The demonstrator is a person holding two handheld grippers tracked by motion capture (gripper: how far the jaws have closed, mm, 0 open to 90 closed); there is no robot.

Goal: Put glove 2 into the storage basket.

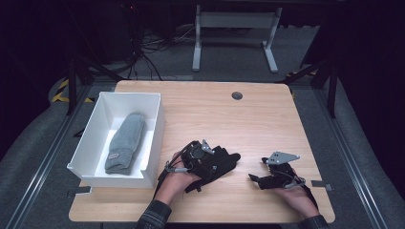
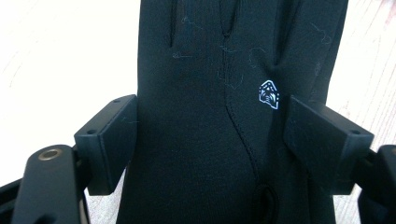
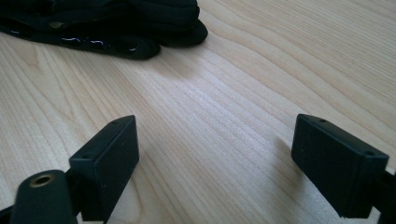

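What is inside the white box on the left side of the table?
A grey rolled towel with a small label lies lengthwise inside the white box. The box floor directly under the towel is covered, so nothing there can be checked.

Dim, dark surroundings frame a lit table (image 1: 267,114); both gripper views are bright, slightly washed out.

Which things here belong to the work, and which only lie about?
In the work: black glove, left gripper, right gripper, white box, grey sock lying in it.
Lying about: table, grommet, second desk frame, cables.
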